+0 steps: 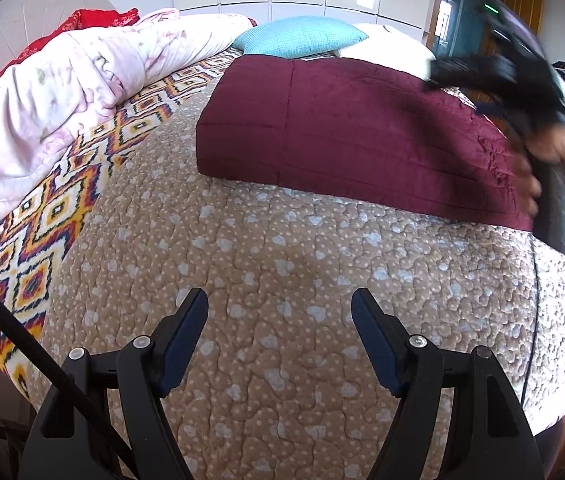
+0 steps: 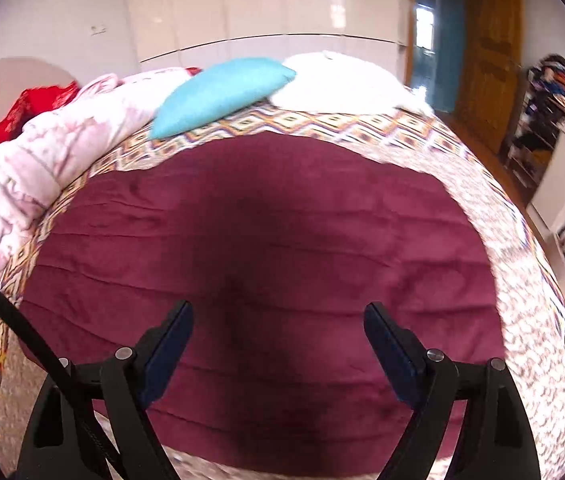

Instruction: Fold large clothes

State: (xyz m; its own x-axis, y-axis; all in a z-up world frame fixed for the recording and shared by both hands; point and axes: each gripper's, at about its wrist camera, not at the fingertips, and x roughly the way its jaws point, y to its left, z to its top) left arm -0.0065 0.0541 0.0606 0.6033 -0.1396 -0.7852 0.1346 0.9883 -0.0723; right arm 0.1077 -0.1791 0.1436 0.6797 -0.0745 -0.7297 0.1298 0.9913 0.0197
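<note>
Across the bed, a tan quilted bedspread with pale heart patches (image 1: 282, 240), over a diamond-patterned sheet in orange, white and navy (image 1: 62, 200); along its far-left side, a rumpled pale pink floral comforter (image 1: 62, 92). On the bedspread's far right part, lying flat as a thick rectangle: the folded maroon quilted velvet garment (image 1: 342, 128), beyond it a turquoise cushion (image 1: 302, 36). Above bare bedspread, left gripper (image 1: 280, 300), spread apart and holding nothing; above the maroon fabric, right gripper (image 2: 278, 316), likewise parted and empty-handed.
</note>
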